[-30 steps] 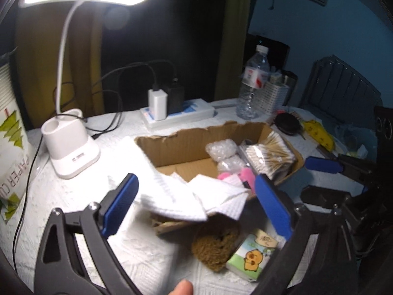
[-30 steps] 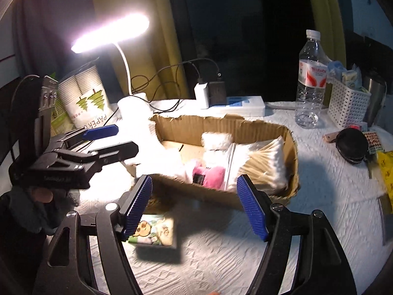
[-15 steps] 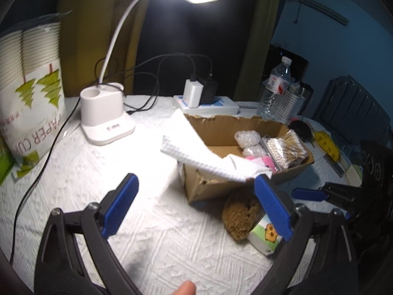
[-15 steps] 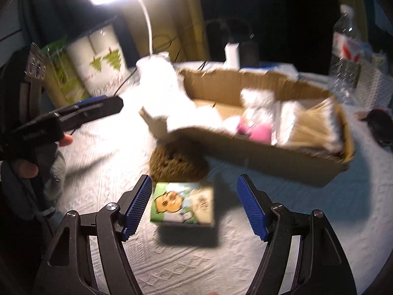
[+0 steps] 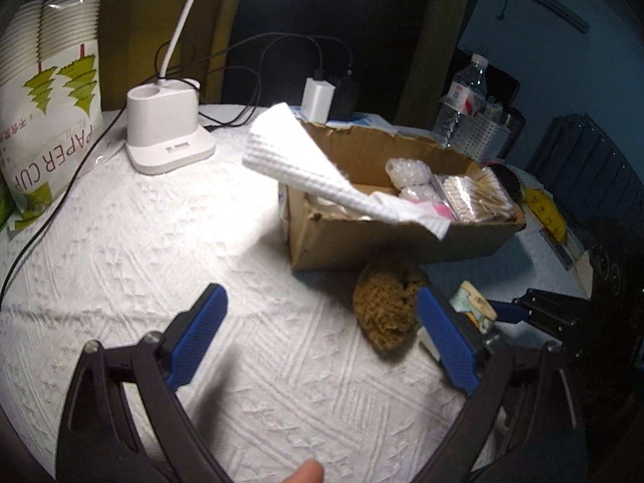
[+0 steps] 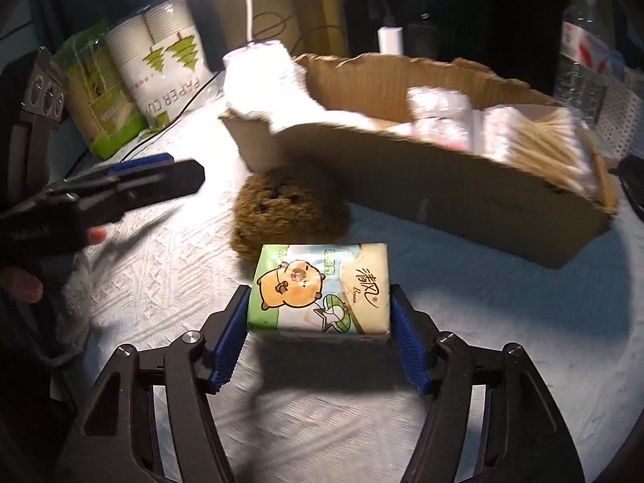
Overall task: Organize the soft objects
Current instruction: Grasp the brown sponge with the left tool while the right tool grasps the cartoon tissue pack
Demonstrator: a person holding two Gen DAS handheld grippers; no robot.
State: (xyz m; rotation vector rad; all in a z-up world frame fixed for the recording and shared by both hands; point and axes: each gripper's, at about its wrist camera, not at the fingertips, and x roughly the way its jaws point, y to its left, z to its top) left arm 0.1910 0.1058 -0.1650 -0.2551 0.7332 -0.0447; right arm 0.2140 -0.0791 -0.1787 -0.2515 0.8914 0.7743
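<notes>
A tissue pack (image 6: 320,287) with a cartoon print lies on the white cloth between the blue pads of my right gripper (image 6: 320,334), whose jaws stand against both its sides. A brown sponge (image 6: 287,211) sits just behind it, against the cardboard box (image 6: 463,205). The box holds a white cloth (image 5: 306,157) draped over its left end, cotton swabs (image 6: 539,141), bubble-wrapped items and something pink. My left gripper (image 5: 322,334) is open and empty, low over the cloth left of the sponge (image 5: 386,306); the pack (image 5: 473,308) peeks past its right finger.
A white lamp base (image 5: 167,137) and a paper cup pack (image 5: 44,120) stand at the back left. A power strip with chargers (image 5: 330,98), a water bottle (image 5: 463,96) and a white basket (image 5: 479,139) stand behind the box. Cables (image 5: 52,209) trail across the left.
My right gripper has come down and forward around the tissue pack and narrowed onto it. My left gripper has pulled back left, away from the box and the white cloth.
</notes>
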